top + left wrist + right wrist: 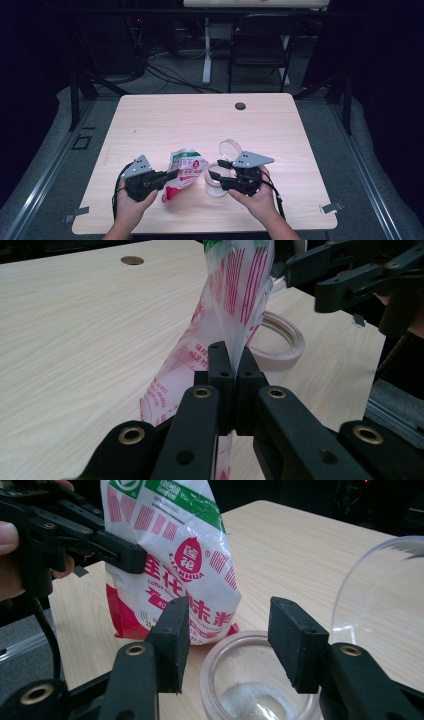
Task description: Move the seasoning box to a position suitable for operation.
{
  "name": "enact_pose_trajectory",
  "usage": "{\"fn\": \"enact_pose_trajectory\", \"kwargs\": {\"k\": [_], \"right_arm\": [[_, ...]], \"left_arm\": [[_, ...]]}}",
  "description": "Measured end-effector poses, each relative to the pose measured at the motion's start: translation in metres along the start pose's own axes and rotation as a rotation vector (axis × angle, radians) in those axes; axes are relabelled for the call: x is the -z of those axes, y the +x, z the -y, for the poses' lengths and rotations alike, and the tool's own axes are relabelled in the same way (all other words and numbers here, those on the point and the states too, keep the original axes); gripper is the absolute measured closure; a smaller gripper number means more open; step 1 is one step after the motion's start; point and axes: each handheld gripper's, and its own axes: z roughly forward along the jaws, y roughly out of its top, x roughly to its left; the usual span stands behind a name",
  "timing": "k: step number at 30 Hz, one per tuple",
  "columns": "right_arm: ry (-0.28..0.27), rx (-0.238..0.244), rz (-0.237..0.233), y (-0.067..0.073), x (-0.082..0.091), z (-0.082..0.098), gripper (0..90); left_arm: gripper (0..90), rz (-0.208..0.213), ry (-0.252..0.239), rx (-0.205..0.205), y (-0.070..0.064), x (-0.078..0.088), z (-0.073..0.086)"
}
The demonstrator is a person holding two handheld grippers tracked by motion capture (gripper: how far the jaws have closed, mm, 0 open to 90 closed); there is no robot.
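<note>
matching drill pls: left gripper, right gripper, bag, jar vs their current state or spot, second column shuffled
Things:
1. left gripper
2. right gripper
3. printed bag
4. glass jar

States or places:
A. white powder at the bottom, mouth open
B. jaws apart, nothing pinched between them
C. held upright off the table by its edge
D. jaws shut on thin plastic

Pairs: 1-D, 2-B, 3-C, 4-A
</note>
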Motion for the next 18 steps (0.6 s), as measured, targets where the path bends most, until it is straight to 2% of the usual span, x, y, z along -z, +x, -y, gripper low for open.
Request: {"fn": "enact_pose_trajectory", "kwargs": {"k": [9,13,18], "right_arm": [[0.025,0.007,-0.015,0.001,-0.023,-0.006,53.9],[0.037,0.028,-0.016,0.003,-0.035,-0.01,54.0],[0.049,0.047,-0.051,0.007,-0.045,-0.013,56.7]], "left_arm": [[89.7,-0.002,0.003,0.001,0.003,0.002,0.001],[89.7,-0.004,0.002,0.0,0.003,0.003,0.001],[89.7,-0.008,0.001,0.009,0.006,0.005,0.003]]}}
